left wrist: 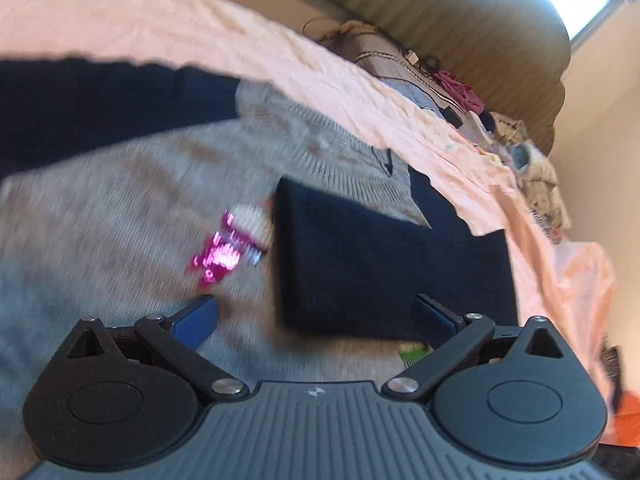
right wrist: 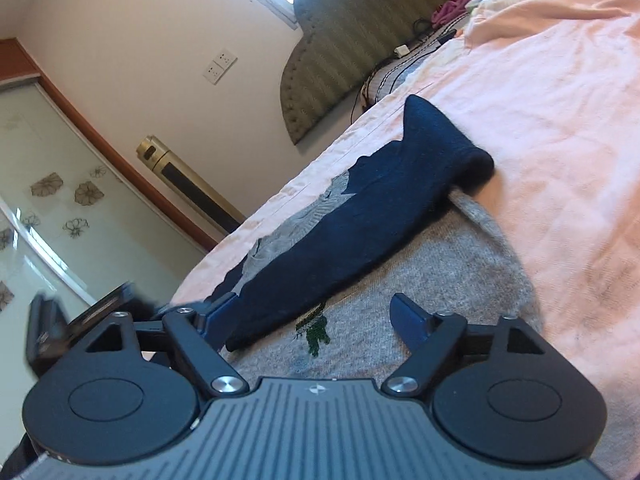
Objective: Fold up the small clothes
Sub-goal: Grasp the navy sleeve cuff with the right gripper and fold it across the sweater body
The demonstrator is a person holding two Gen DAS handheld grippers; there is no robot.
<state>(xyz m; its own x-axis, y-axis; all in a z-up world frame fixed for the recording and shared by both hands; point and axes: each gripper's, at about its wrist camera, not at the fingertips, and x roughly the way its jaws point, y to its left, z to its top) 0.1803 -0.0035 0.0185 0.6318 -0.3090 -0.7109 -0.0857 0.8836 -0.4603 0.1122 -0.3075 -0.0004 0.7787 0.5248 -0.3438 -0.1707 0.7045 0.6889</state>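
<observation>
A grey knit sweater (left wrist: 120, 216) with navy sleeves lies flat on a pink bedsheet (left wrist: 160, 20). It has a pink sequin motif (left wrist: 218, 254) on its chest. One navy sleeve (left wrist: 360, 256) is folded across the grey body. My left gripper (left wrist: 316, 316) hovers over it, open, with the sleeve's cuff end lying between the blue fingers (left wrist: 198, 316) and no pad pressing it. In the right wrist view the same sleeve (right wrist: 360, 224) runs diagonally over the grey body (right wrist: 440, 272). My right gripper (right wrist: 316, 314) is open above the sweater, its left finger close beside the cuff.
A padded headboard (right wrist: 340, 40) stands at the far end, with a pile of loose clothes (left wrist: 532, 160) and cables (right wrist: 404, 56) by it. A gold tower unit (right wrist: 180, 172) and a glass door (right wrist: 48, 200) stand past the bed's edge. A blurred dark object (right wrist: 52, 320) sits left of the right gripper.
</observation>
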